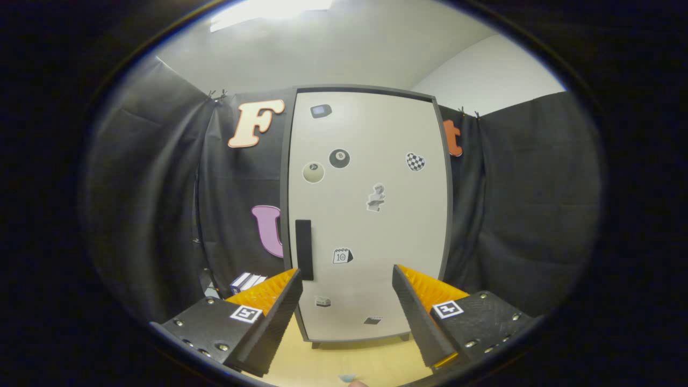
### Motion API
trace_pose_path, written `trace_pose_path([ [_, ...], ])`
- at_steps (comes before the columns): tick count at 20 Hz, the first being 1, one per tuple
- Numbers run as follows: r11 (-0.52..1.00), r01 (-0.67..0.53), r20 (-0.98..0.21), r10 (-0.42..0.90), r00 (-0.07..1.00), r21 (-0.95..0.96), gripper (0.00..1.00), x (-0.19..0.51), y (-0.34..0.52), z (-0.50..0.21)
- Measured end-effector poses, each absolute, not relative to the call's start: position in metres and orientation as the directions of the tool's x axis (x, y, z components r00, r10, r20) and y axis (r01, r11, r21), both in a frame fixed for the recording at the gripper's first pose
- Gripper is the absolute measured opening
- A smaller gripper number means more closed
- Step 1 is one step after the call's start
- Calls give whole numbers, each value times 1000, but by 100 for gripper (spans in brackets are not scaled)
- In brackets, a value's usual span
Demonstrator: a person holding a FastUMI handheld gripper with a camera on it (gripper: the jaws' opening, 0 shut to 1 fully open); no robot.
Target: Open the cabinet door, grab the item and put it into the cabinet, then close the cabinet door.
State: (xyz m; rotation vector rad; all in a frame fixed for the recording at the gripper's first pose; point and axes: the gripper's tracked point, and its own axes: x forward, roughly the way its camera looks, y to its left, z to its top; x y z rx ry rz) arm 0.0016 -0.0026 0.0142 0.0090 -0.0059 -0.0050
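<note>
a small box (247, 280) with blue and white sides sits low by the black cloth wall, just beyond the left finger and left of the cabinet (370, 215), touching neither. the cabinet stands upright on a pale wooden table (344, 357) straight ahead of the gripper (346, 279), its light door (376, 177) closed, dotted with small stickers and fitted with a dark vertical handle (303, 249) near its left edge, just above the left fingertip. the gripper's fingers are spread wide apart with nothing between them, framing the door's lower part, apart from it.
</note>
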Motion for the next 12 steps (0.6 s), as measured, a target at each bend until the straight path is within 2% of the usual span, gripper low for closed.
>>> trace_pose_path([
  [12, 998, -56, -35, 56, 998, -2, 100, 49, 35, -3],
])
